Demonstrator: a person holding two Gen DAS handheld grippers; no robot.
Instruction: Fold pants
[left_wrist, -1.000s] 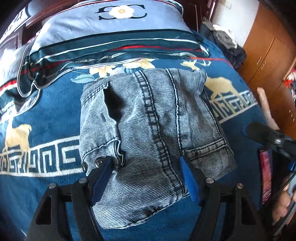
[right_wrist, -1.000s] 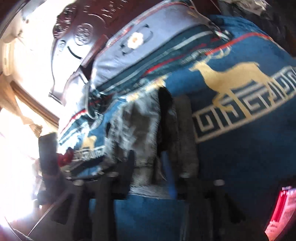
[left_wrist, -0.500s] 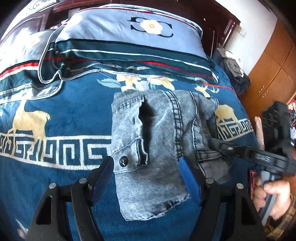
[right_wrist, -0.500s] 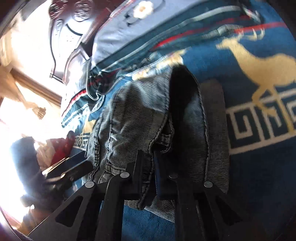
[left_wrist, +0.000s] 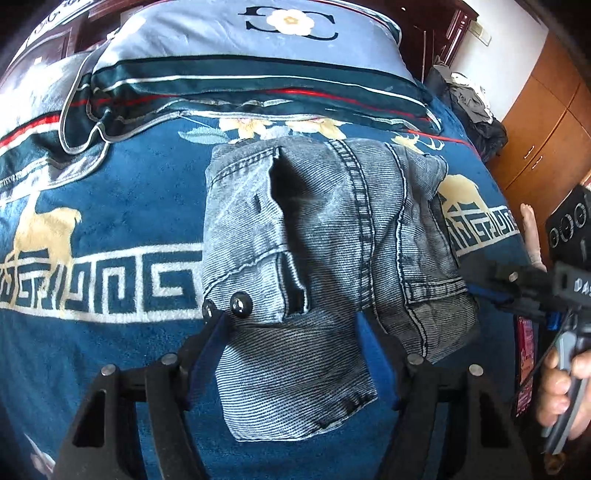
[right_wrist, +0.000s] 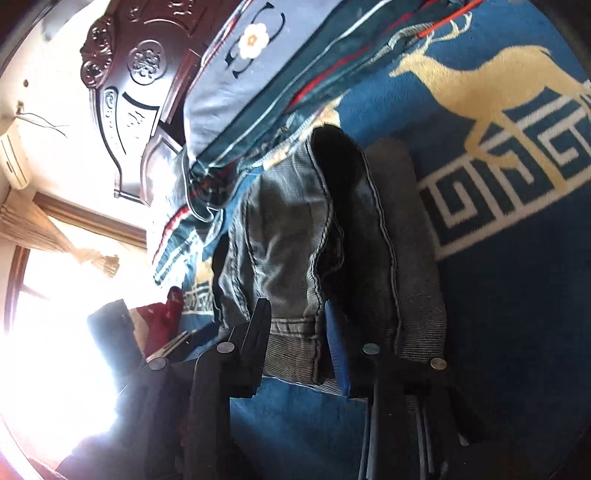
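Left wrist view: grey jeans (left_wrist: 325, 266) sit folded into a compact stack mid-bed on the blue deer-pattern blanket (left_wrist: 110, 206), just below the pillow (left_wrist: 258, 62). Left gripper (left_wrist: 291, 354) hangs over the near edge, pads spread wide either side of the bottom flap, closing slightly but gripping nothing. Right gripper (right_wrist: 299, 347) is at the stack's right side, jaws opening, with a denim hem between them; pads look off the cloth, so I'd call it let go. Looks like final tidy-up of the fold. To do it well: right hand backs straight out without dragging the top layer; left should pinch the loose lower flap and tuck it flush, since it sticks out past the stack. Waistband snaps (left_wrist: 240, 304) mark the left edge to align to. Containers: none in use here; only closed wooden cabinets (left_wrist: 546, 147) at the wall, contents not visible.
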